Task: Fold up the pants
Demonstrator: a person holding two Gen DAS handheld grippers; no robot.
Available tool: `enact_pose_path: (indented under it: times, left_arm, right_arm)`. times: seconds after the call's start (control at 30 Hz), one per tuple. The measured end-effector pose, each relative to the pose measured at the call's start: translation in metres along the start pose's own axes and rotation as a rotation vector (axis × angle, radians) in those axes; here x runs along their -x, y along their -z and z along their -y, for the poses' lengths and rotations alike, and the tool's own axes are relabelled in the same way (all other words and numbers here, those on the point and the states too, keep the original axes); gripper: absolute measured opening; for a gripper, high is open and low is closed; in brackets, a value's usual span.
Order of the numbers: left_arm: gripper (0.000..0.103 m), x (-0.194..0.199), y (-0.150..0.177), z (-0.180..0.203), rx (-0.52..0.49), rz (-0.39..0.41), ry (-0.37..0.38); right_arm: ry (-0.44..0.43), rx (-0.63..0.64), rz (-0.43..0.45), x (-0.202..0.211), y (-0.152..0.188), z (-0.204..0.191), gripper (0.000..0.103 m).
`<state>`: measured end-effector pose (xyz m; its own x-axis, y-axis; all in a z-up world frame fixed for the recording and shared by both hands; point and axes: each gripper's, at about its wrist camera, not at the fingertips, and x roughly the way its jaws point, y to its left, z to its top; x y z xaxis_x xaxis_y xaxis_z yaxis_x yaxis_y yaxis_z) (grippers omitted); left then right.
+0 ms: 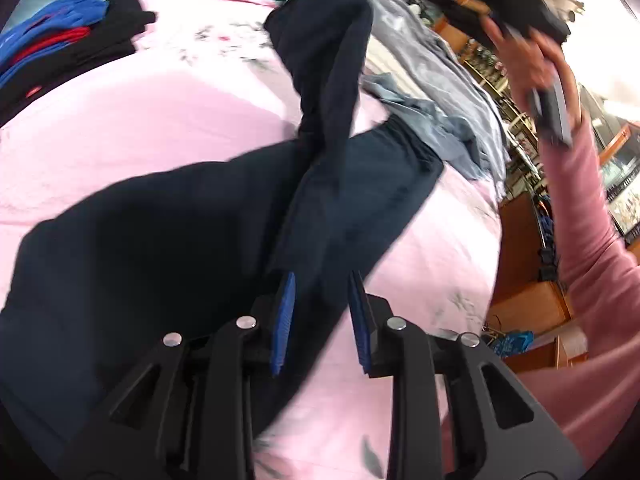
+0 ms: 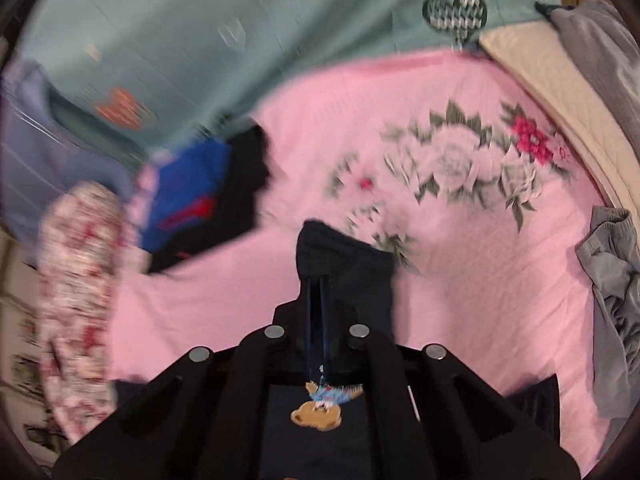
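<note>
Dark navy pants (image 1: 180, 232) lie spread on a pink bedspread (image 1: 120, 120). One leg (image 1: 332, 60) rises twisted toward the upper right. My left gripper (image 1: 322, 316) sits at the near edge of the pants with navy cloth filling the gap between its blue pads (image 1: 284, 320). A hand (image 1: 528, 56) in a pink sleeve holds the other tool up at the right. In the right wrist view my right gripper (image 2: 320, 292) is shut, its fingers pinching the end of the pants leg (image 2: 352, 264). A bear patch (image 2: 316, 416) shows on the cloth beneath.
A stack of folded black, blue and red clothes (image 1: 60, 40) (image 2: 208, 200) lies at the left. Grey garments (image 1: 440, 100) (image 2: 612, 280) are heaped at the right edge of the bed. A teal sheet (image 2: 200, 40) covers the far side. Wooden furniture (image 1: 528, 300) stands beyond the bed.
</note>
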<state>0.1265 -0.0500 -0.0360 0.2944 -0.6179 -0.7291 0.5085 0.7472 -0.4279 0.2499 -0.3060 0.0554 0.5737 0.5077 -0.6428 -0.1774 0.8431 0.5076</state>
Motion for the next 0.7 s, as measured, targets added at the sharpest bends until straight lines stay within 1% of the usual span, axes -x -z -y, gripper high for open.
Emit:
enact_pose_path:
  times: [0.03,0.07,0.13,0.17,0.2,0.23,0.27,0.3,0.33,0.37,0.43,0.47,0.5,0.53,0.57,0.6,0.63,0.7]
  left_arm:
    - [0.027,-0.004,0.004,0.008,-0.023,-0.006,0.007]
    - [0.027,-0.007,0.007,0.012,-0.036,-0.016,0.010]
    - [0.027,-0.021,0.015,0.022,-0.067,-0.051,0.008]
    - [0.027,-0.029,0.019,0.025,-0.081,-0.072,0.006]
    - [0.027,-0.033,0.020,0.027,-0.086,-0.075,-0.004]
    - [0.027,-0.033,0.019,0.028,-0.086,-0.064,-0.009]
    - [0.027,-0.033,0.017,0.027,-0.073,-0.059,-0.004]
    - [0.027,-0.032,0.016,0.025,-0.057,-0.054,0.000]
    - [0.027,-0.031,0.015,0.023,-0.040,-0.046,0.001]
    - [0.027,-0.031,0.015,0.021,-0.025,-0.042,0.002]
    - [0.027,-0.031,0.016,0.020,-0.011,-0.034,0.000]
    - [0.027,-0.031,0.016,0.021,-0.011,-0.030,-0.003]
    - [0.027,-0.030,0.017,0.022,-0.009,-0.027,-0.008]
    - [0.028,-0.030,0.018,0.023,-0.007,-0.022,-0.010]
    - [0.028,-0.030,0.018,0.023,-0.005,-0.019,-0.010]
    - [0.029,-0.029,0.018,0.025,-0.006,-0.015,-0.012]
    - [0.032,-0.029,0.019,0.026,-0.010,-0.013,-0.017]
    - [0.034,-0.027,0.022,0.027,-0.020,-0.008,-0.024]
  right_arm:
    - [-0.035,-0.010,0.046,0.018,-0.001,0.004,0.000]
    - [-0.083,-0.032,0.107,0.050,0.013,0.022,0.000]
    - [-0.130,-0.107,0.174,0.087,0.044,0.065,0.000]
    - [-0.123,-0.161,0.179,0.098,0.066,0.091,0.000]
    - [-0.082,-0.204,0.156,0.100,0.086,0.114,0.000]
    - [-0.055,-0.215,0.140,0.099,0.097,0.122,0.000]
    - [-0.026,-0.210,0.109,0.092,0.110,0.130,0.007]
    - [-0.015,-0.196,0.084,0.084,0.115,0.129,0.014]
    - [-0.011,-0.175,0.054,0.077,0.117,0.124,0.042]
    - [-0.016,-0.153,0.028,0.066,0.112,0.113,0.058]
    - [-0.044,-0.125,0.005,0.052,0.103,0.087,0.058]
    - [-0.050,-0.081,-0.008,0.041,0.092,0.066,0.060]
    - [-0.037,-0.034,-0.015,0.034,0.084,0.046,0.061]
    - [-0.008,0.023,-0.024,0.022,0.074,0.023,0.065]
    - [0.024,0.076,-0.038,0.009,0.067,0.009,0.067]
    - [0.080,0.130,-0.064,-0.009,0.059,-0.004,0.067]
    - [0.175,0.180,-0.116,-0.035,0.050,-0.018,0.067]
    - [0.260,0.232,-0.211,-0.074,0.043,-0.022,0.067]
